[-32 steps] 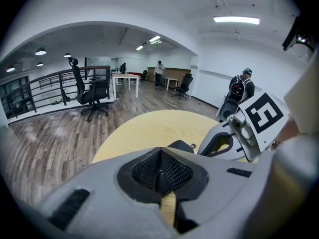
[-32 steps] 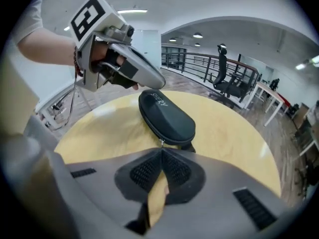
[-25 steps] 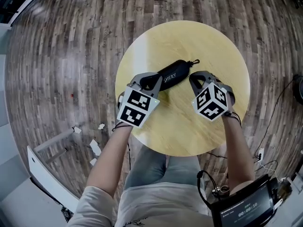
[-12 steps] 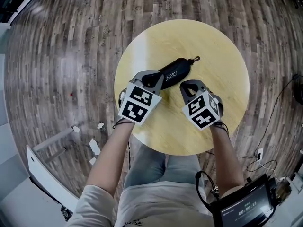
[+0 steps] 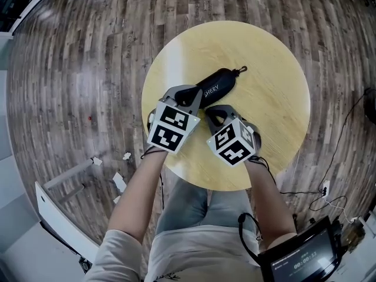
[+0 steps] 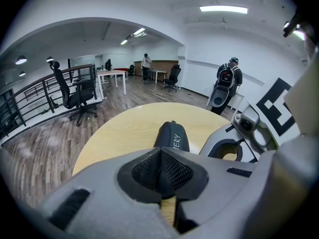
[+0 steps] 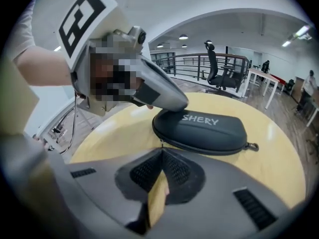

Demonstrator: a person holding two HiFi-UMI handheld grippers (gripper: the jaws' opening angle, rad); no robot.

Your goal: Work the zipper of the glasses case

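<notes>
Right gripper (image 5: 208, 111) moved left beside glasses case (image 5: 218, 86); both fingers closed, left gripper (image 5: 195, 93) touching case

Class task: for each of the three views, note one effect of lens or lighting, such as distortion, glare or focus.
Head view: the floor planks bow in curves, and a pale sheen lies on the table. Left gripper view: dark rounded corners, and the ceiling light is blown white. Right gripper view: the lettering on the glasses case reads sharp.

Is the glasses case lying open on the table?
No: the right gripper view shows the black glasses case shut on the yellow table, its halves meeting along the zipper.
</notes>
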